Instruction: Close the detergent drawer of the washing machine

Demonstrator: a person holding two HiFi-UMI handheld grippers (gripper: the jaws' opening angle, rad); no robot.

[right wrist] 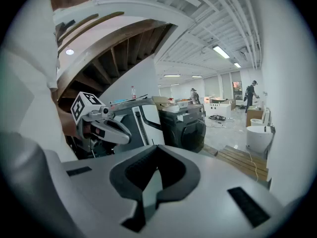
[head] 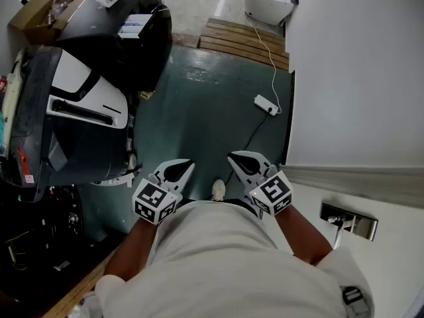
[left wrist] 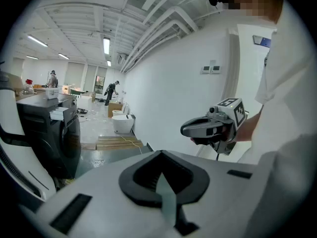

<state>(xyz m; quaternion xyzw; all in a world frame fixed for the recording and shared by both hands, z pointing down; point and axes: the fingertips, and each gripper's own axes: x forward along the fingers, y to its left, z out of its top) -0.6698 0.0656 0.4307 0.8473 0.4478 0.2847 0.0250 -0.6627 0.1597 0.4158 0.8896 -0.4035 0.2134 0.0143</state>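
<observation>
The washing machine (head: pixel 73 111) was cut off at the head view's left edge, and its detergent drawer could not be made out. A shoe (head: pixel 218 189) was half hidden by the shirt (head: pixel 225 257). Distant people (left wrist: pixel 112 90) were too small to be told.

Black washing machine (head: pixel 40 158) with white panel (head: pixel 89 98), teal floor (head: pixel 205 105), white wall (head: pixel 358 65), pale wooden planks (head: pixel 242 42).

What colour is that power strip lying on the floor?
White. The power strip lies on the dark teal floor; the head view shows it best.
</observation>
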